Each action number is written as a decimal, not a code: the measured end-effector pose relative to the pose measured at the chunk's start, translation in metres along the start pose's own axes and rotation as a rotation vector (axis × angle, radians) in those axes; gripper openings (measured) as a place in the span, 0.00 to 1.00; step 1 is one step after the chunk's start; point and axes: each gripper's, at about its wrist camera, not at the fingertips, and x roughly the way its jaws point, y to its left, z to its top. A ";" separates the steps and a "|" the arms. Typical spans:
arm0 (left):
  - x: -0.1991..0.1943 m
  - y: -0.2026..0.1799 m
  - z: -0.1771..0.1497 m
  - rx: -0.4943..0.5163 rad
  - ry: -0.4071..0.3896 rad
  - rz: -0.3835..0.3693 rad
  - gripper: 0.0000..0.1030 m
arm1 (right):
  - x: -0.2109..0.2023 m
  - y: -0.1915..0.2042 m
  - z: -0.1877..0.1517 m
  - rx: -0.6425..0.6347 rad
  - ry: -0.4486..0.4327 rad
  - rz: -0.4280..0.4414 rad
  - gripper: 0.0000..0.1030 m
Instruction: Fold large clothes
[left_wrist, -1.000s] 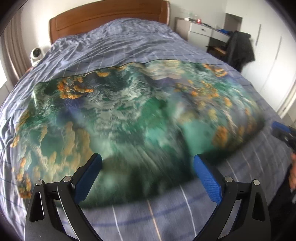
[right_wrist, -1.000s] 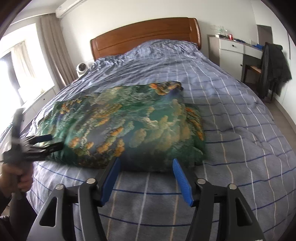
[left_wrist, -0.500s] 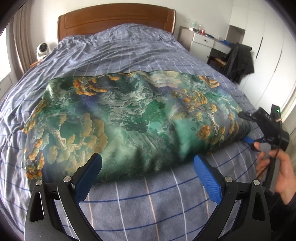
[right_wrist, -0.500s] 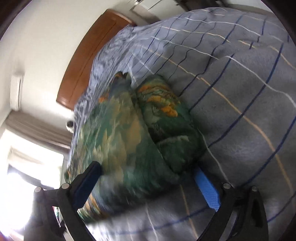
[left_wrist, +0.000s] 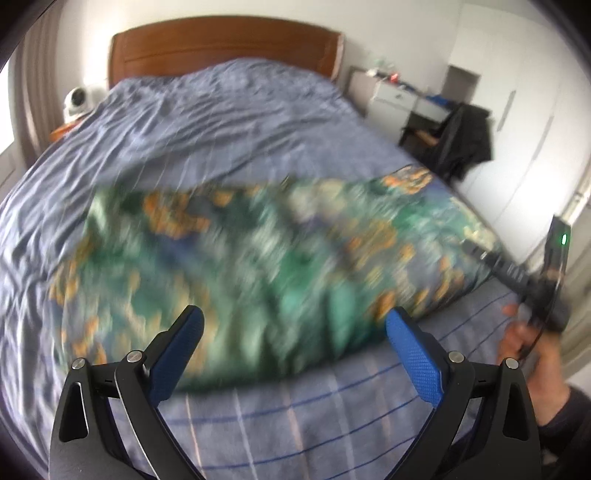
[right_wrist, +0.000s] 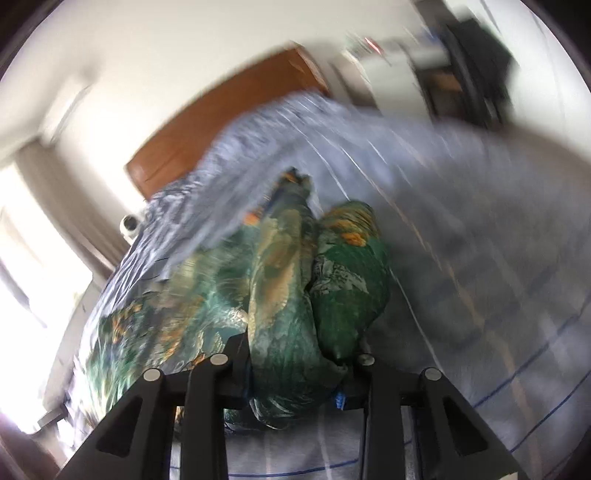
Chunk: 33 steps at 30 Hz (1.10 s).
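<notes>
A large green garment (left_wrist: 258, 266) with orange and white print lies folded across the blue checked bed (left_wrist: 207, 122). My left gripper (left_wrist: 293, 330) is open and empty, just above the garment's near edge. My right gripper (right_wrist: 295, 363) is shut on the bunched right end of the garment (right_wrist: 288, 332), its fingers buried in the folds. In the left wrist view the right gripper (left_wrist: 517, 277) shows at the garment's right end, held by a hand. Both views are motion-blurred.
A wooden headboard (left_wrist: 221, 48) stands at the far end. A white round device (left_wrist: 75, 101) sits at the far left of the bed. A white dresser (left_wrist: 395, 98) and a chair with a dark jacket (left_wrist: 465, 140) stand at the right.
My right gripper has closed on the garment's right end and tilted. My left gripper stayed open and drew back slightly from the garment's near edge.
</notes>
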 end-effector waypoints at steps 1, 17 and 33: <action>-0.003 -0.004 0.011 0.007 -0.003 -0.032 0.96 | -0.011 0.019 0.004 -0.079 -0.037 0.005 0.30; -0.001 -0.049 0.088 0.156 0.176 -0.135 0.99 | -0.083 0.230 -0.078 -1.011 -0.285 0.172 0.29; 0.021 0.108 0.084 0.006 0.174 0.026 0.36 | -0.069 0.219 -0.048 -0.821 -0.030 0.374 0.63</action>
